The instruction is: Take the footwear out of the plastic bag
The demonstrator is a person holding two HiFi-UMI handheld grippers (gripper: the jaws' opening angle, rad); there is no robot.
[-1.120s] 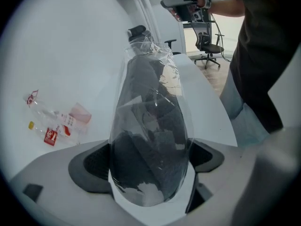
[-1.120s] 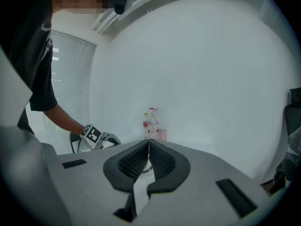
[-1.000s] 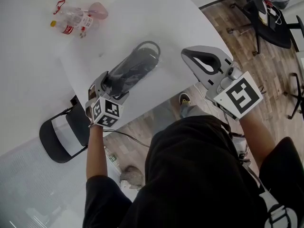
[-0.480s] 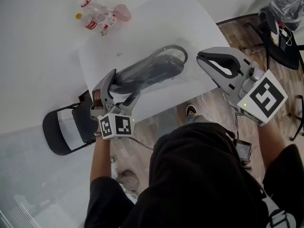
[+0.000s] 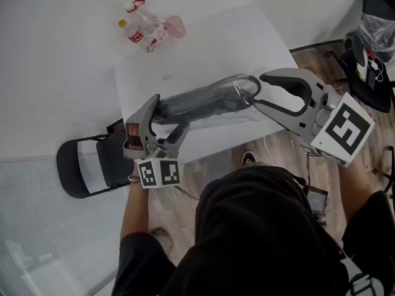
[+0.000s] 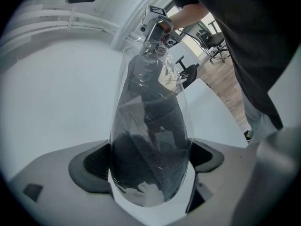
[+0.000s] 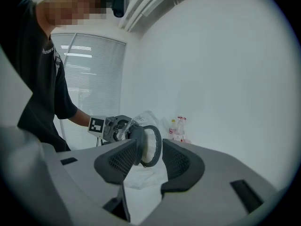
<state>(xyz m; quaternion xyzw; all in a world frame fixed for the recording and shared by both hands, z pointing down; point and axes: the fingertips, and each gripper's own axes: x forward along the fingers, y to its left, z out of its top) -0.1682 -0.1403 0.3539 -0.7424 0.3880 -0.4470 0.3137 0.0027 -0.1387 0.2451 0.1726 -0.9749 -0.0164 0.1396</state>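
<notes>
Firstly, head view. Item one: a clear plastic bag [image 5: 213,113] containing a dark grey shoe [image 5: 197,100], held up over the white table [image 5: 203,36] between our two grippers. The left gripper [image 5: 170,113] is clamped on the bag's closed end; we judge that this anchors it while the far end is worked. The right gripper [image 5: 256,90] meets the bag's other end, and its jaws have just been opening. Also listed: clear plastic bottles [image 5: 145,29] at the table's far side and a black chair [image 5: 80,171] on the floor.

Next, left gripper view. Both pads press on the bag, with the shoe's dark end inside it. The bag runs away towards the right gripper.

Lastly, right gripper view. The jaws stand wide apart. The shoe's dark collar with its pale lining sits between them, unsqueezed; we cannot tell whether plastic covers it. We judge that the wide stance prepares a fresh bite on the shoe itself. The shoe is not yet out.
</notes>
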